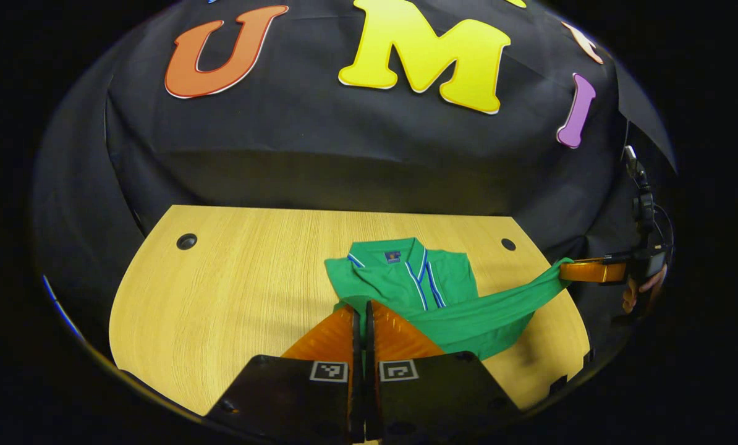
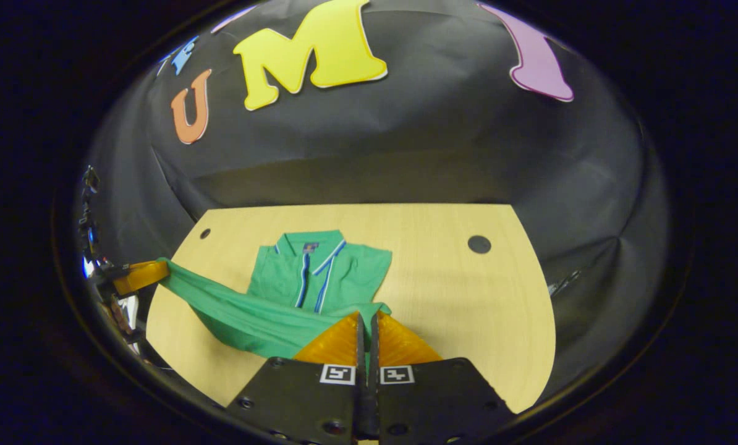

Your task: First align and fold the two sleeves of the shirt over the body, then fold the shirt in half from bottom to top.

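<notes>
Both my claws pinch the hem of the green polo shirt [image 1: 406, 278], one at each bottom corner.

My left claw [image 1: 363, 309] is closed on one hem corner, my right claw [image 2: 366, 321] on the other. The hem stretches between them, lifted above the wooden bench [image 1: 233, 290]. The shirt's upper body and collar lie flat on the bench, sleeves folded in.

Your left gripper [image 1: 363, 309] hides the green polo shirt's [image 1: 406, 278] lower hem where it pinches. The small collar label [image 1: 392, 256] is too small to make out.
</notes>
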A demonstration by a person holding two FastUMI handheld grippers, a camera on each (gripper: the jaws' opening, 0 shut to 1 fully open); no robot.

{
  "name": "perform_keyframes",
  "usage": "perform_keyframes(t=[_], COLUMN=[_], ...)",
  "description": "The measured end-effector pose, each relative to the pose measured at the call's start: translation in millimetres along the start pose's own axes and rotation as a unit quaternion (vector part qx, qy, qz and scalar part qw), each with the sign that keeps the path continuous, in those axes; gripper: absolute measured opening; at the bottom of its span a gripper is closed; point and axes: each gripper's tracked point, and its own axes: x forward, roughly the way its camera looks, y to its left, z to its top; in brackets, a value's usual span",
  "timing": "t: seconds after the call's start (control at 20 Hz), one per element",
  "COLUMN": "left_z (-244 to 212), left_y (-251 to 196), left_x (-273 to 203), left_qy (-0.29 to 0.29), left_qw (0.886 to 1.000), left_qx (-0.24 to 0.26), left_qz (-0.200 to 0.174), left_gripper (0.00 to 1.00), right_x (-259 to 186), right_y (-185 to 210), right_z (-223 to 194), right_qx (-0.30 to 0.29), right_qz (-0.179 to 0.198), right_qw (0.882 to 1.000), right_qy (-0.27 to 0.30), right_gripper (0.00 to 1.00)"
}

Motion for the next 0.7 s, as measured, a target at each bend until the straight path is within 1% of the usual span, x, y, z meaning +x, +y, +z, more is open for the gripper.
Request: perform_keyframes(t=[0.05,0.1,0.25,0.35,0.45,0.5,0.6,0.7], left_z=[7.9,14.4,24.7,27.0,27.5,25.0,15.6,13.7], left_y=[1.2,4.1,26.8,39.9,51.6,58.4,63.5,67.9], left_x=[9.3,26.4,83.9,110.0,141.7,155.9,181.7,201.1], left_qy=[-0.004,-0.002,-0.004,-0.005,-0.005,-0.004,0.004,0.004], left_qw=[1.000,1.000,1.000,1.000,0.999,0.999,0.998,0.998], left_qx=[-0.002,-0.007,-0.011,-0.019,-0.025,-0.016,-0.001,0.000], left_qz=[-0.003,-0.003,0.013,0.023,0.034,0.047,0.057,0.063], left_gripper=[0.06,0.06,0.06,0.06,0.06,0.06,0.07,0.08], right_x=[6.5,21.7,75.7,108.8,141.2,161.9,183.2,203.8], right_y=[-1.5,-0.6,-3.3,-6.8,-8.9,-8.9,-9.3,-11.6], right_z=[14.5,26.0,65.5,75.0,71.2,66.7,54.4,43.3], right_qx=[-0.005,-0.014,-0.018,-0.012,-0.004,-0.001,0.008,0.008], right_qz=[0.001,0.000,0.001,0.002,0.002,0.004,0.005,-0.004], right_qw=[1.000,1.000,1.000,1.000,1.000,1.000,1.000,1.000], right_qy=[-0.005,-0.010,-0.025,-0.025,-0.017,-0.010,0.004,0.014], right_gripper=[0.02,0.00,0.00,0.00,0.00,0.00,0.00,0.00])
